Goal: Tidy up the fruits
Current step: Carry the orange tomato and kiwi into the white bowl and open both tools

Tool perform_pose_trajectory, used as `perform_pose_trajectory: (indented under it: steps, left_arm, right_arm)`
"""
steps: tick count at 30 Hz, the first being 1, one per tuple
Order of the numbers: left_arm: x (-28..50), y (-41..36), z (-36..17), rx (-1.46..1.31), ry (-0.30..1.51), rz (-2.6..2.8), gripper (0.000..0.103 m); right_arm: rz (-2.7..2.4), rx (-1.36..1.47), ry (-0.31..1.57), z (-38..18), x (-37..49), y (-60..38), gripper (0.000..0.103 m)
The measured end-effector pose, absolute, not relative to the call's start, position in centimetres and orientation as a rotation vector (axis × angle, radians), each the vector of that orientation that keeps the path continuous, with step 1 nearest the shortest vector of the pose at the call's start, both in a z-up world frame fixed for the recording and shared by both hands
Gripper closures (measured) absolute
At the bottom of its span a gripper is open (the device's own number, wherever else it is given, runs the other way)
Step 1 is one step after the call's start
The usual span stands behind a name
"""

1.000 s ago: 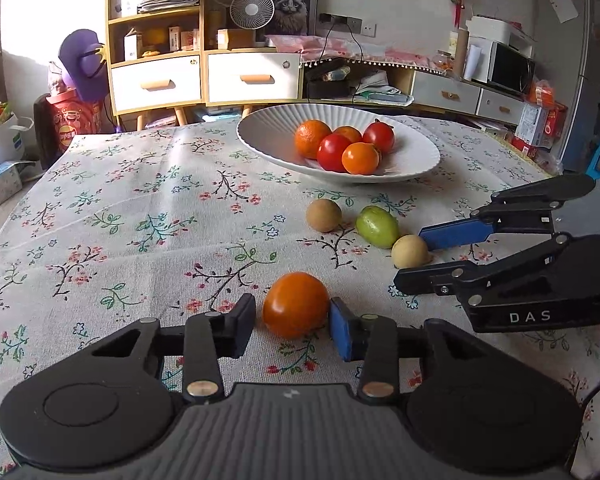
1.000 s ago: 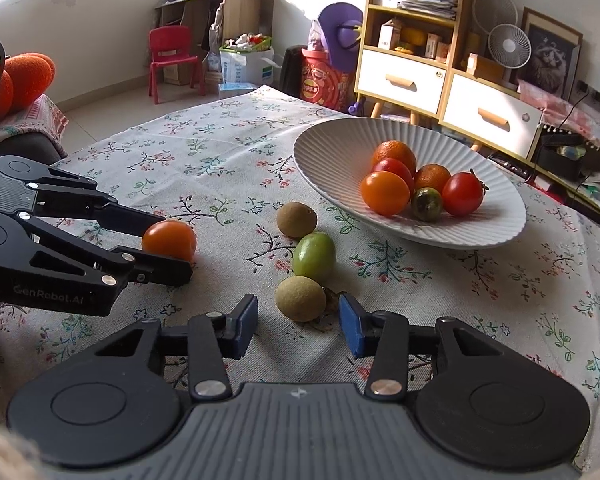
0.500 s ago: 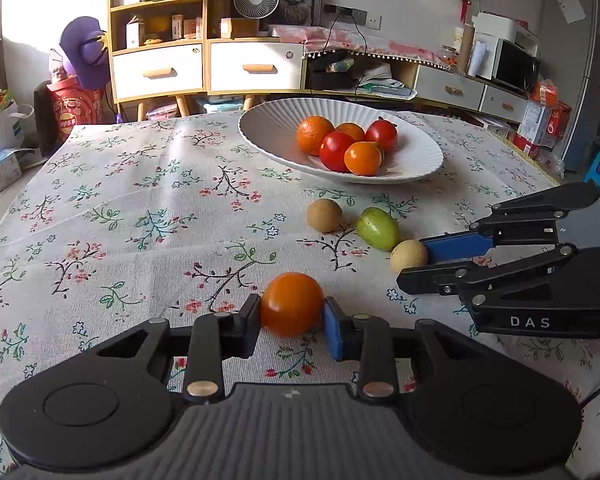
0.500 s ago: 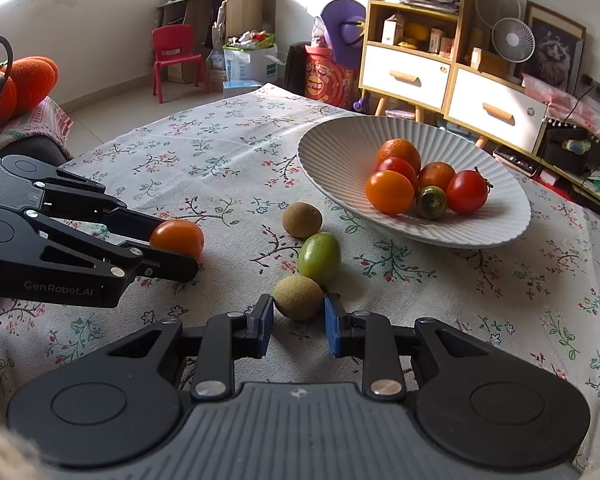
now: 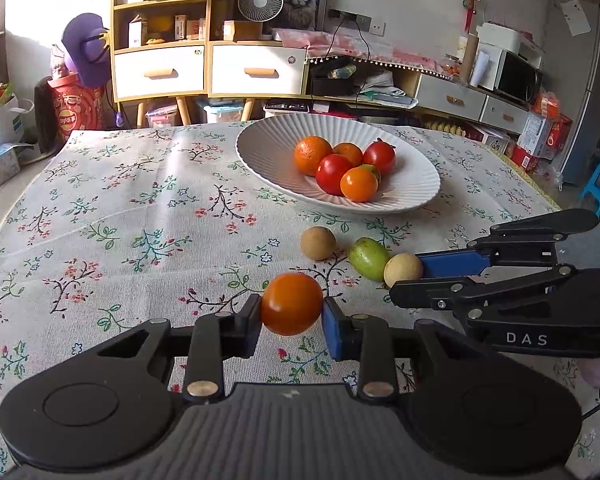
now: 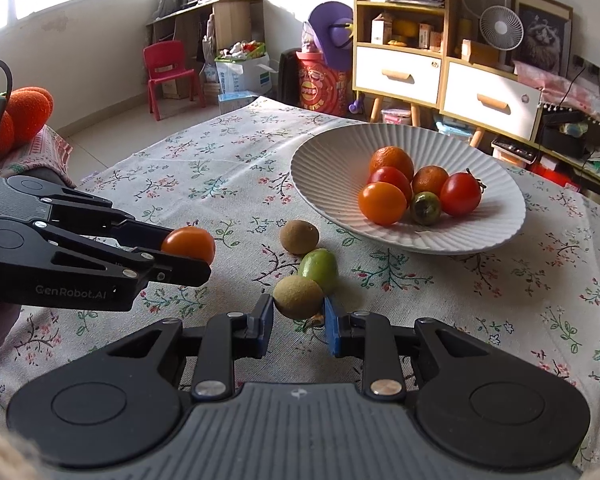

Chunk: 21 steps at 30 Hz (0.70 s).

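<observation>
Ahead, perhaps bare tablecloth (image 5: 132,216) leftward.

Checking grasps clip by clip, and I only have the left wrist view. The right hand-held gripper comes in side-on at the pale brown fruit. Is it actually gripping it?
Observer: Yes. In the right wrist view the right hand-held gripper is shut on the brown fruit, with a pad pressed against each side.
Reviewer: And the bowl? I count five fruits clearly, with something half hidden behind them.
Observer: Six. The hidden one is a small dark greenish fruit, which lies in the bowl at the near side of the pile in the right wrist view.
</observation>
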<state>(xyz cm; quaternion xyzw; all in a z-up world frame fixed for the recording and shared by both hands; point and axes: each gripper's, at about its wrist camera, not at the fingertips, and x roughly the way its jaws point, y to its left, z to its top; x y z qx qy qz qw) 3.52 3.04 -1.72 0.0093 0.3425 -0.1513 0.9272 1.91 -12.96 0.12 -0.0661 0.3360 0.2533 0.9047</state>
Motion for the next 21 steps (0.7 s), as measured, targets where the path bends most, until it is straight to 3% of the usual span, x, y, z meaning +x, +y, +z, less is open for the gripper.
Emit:
perform_pose_trajectory:
  steps: [21]
  left_arm:
    - [7.3, 0.4, 1.2, 0.009, 0.673, -0.295, 0.073]
  right_arm:
    - [0.452, -0.067, 0.624, 2.5, 4.4, -14.4, 0.078]
